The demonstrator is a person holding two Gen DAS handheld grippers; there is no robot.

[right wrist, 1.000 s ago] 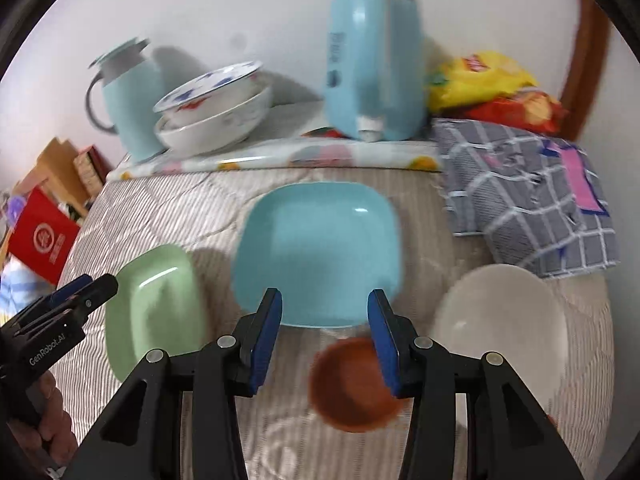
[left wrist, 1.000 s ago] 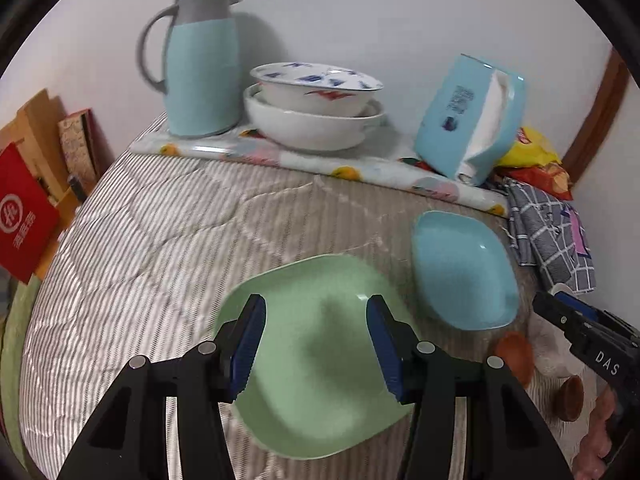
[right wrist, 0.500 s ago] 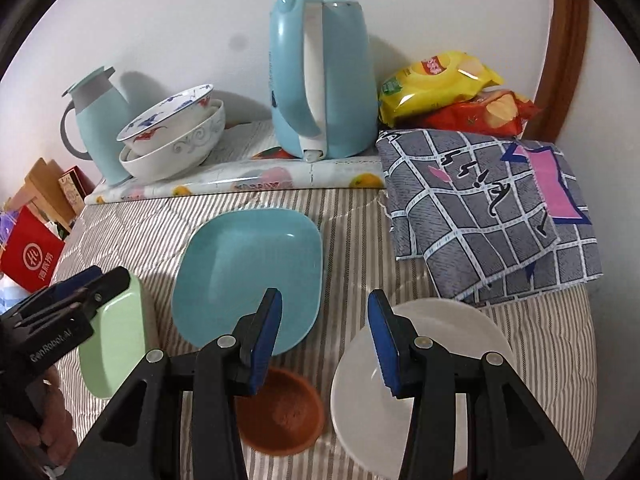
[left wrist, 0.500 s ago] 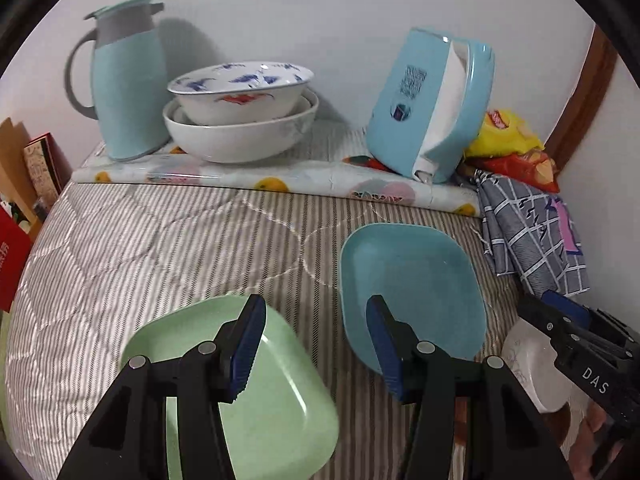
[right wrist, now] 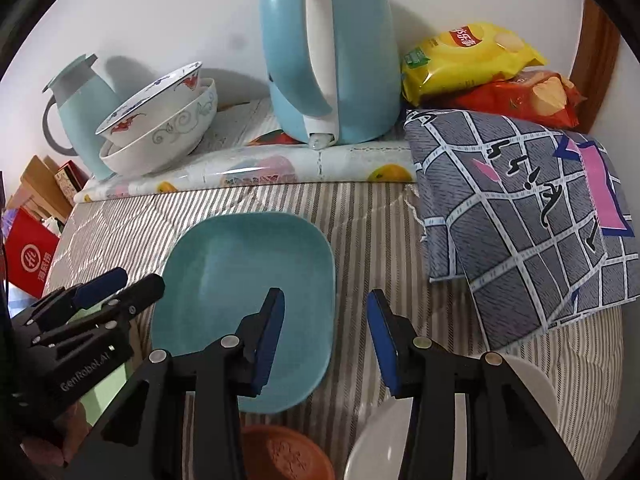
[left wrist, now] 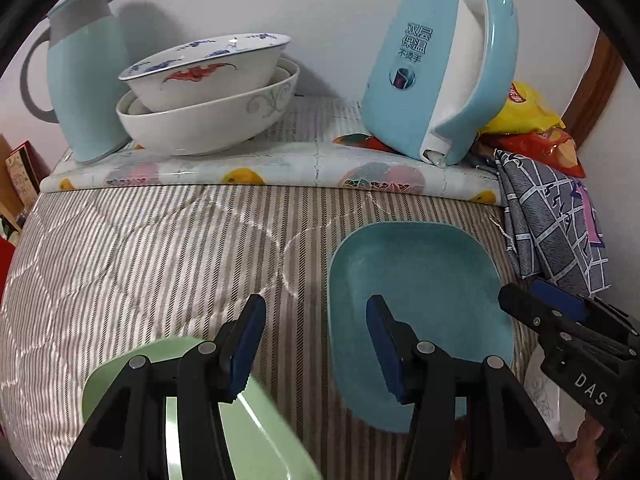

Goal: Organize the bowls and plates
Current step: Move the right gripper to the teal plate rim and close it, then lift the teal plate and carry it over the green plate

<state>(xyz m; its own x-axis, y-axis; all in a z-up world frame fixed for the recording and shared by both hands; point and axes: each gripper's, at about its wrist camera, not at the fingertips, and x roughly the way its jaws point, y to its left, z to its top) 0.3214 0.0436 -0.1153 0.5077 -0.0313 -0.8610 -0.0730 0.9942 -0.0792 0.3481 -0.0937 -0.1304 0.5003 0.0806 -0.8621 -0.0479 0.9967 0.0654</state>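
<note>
A teal square plate (left wrist: 420, 312) lies on the striped quilt; it also shows in the right wrist view (right wrist: 244, 296). A green square plate (left wrist: 248, 432) lies under my left gripper (left wrist: 316, 344), which is open and empty, its right finger over the teal plate's left rim. My right gripper (right wrist: 326, 340) is open and empty, its left finger over the teal plate's right edge. A white round plate (right wrist: 384, 440) and a brown small bowl (right wrist: 288, 456) lie below it. Two stacked white bowls (left wrist: 208, 92) stand at the back.
A light blue thermos jug (left wrist: 84, 72) and a blue kettle (left wrist: 440, 68) stand on the raised patterned ledge (left wrist: 280, 172) by the wall. A checked cloth (right wrist: 528, 216) and snack bags (right wrist: 472, 56) lie at the right. Boxes (right wrist: 32, 252) stand off the left edge.
Both grippers have moved forward and lower toward the teal plate. The left view has swung right off the green plate. Jaws stay open.
</note>
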